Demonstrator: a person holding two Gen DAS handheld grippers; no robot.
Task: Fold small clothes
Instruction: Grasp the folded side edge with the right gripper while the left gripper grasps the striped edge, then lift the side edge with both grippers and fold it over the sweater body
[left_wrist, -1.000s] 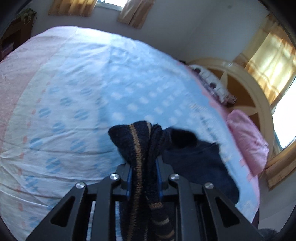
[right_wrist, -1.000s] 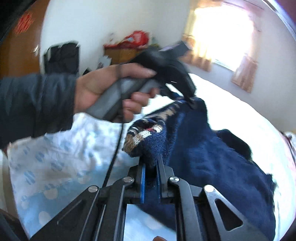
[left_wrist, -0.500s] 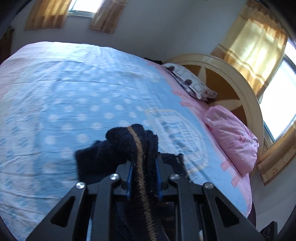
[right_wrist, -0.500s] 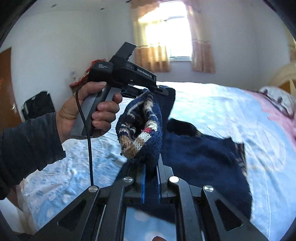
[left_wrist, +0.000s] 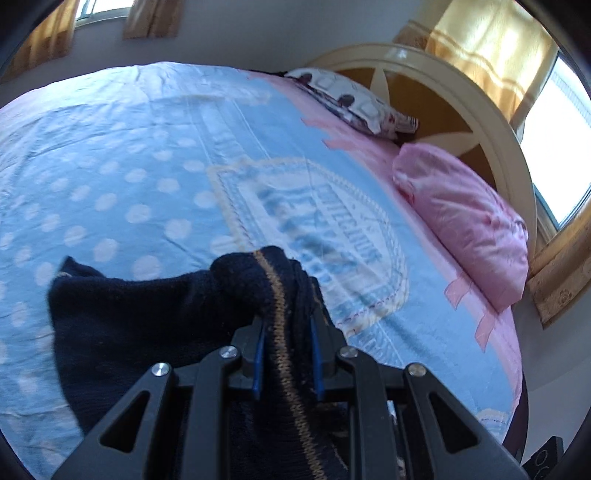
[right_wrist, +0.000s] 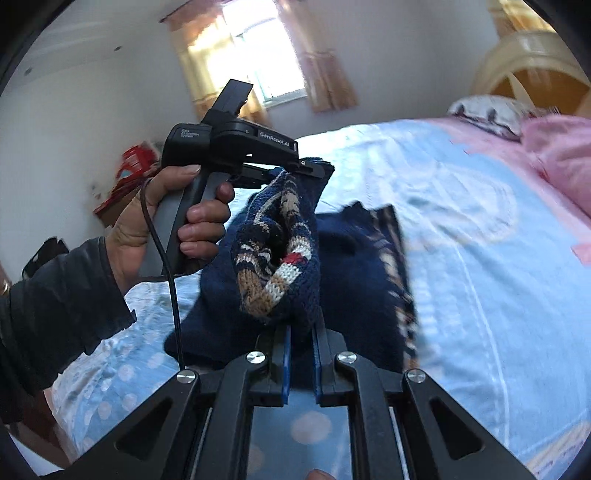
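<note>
Both tools clamp the navy knit sweater (right_wrist: 354, 280) by its edge: left tool (left_wrist: 286, 332) pinches a bunched tan-striped hem, right tool (right_wrist: 300, 332) pinches the patterned cuff. The sweater hangs lower centre of both frames, above the blue dotted bed (left_wrist: 155, 155), likely held at two points so it can be spread flat for folding. The person's hand (right_wrist: 173, 225) grips the left tool's handle.

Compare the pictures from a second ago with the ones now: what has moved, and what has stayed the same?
Both grippers swung the sweater across the bed toward the pillows; the headboard has come into view. Unchanged: the left gripper and the right gripper stay clamped on bunched knit, nothing let go.
</note>
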